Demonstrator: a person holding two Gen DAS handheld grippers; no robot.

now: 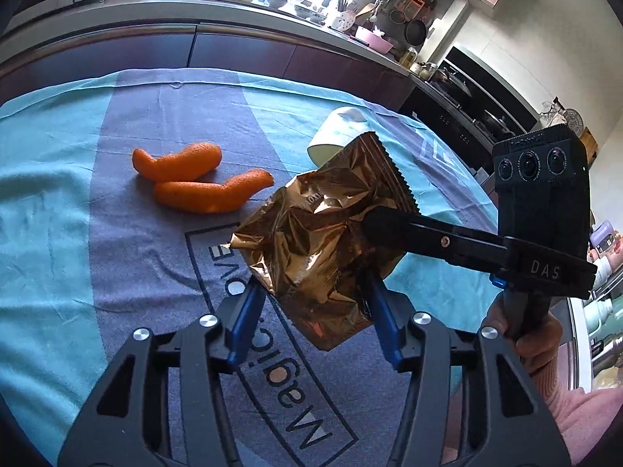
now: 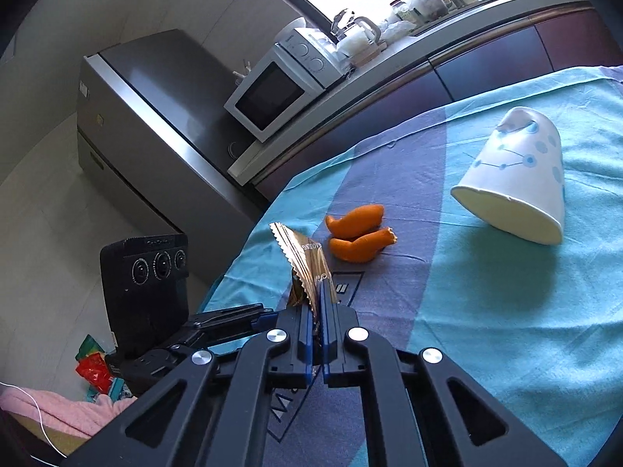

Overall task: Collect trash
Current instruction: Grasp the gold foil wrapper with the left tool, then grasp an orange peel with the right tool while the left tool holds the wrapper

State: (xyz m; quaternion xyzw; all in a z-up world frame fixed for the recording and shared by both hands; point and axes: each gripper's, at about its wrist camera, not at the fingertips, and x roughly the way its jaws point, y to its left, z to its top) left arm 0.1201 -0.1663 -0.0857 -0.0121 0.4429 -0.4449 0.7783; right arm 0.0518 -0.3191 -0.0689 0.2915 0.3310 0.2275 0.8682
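A teal and grey-blue cloth [image 1: 70, 179] covers the table, its printed lettering partly hidden under the grippers and only partly readable. On it, far and to the right in the left wrist view, a crushed white paper cup [image 2: 518, 171] lies on its side with its open mouth facing near; in the left wrist view most of it is hidden behind the wrapper. The crumpled gold foil wrapper [image 1: 315, 241] is held up off the cloth, its serrated top edge at the far end — the print on it is too creased to read. The right gripper [image 2: 317, 323] has its blue-lined fingers pressed nearly together on the wrapper's edge; from its own camera the foil shows only edge-on. The left gripper [image 1: 315, 319] is spread wide, one finger on either side of the wrapper's lower part, and whether either finger touches the foil I cannot tell. Two orange peel pieces [image 1: 194, 179] lie touching each other on the cloth, left of the wrapper and apart from it.
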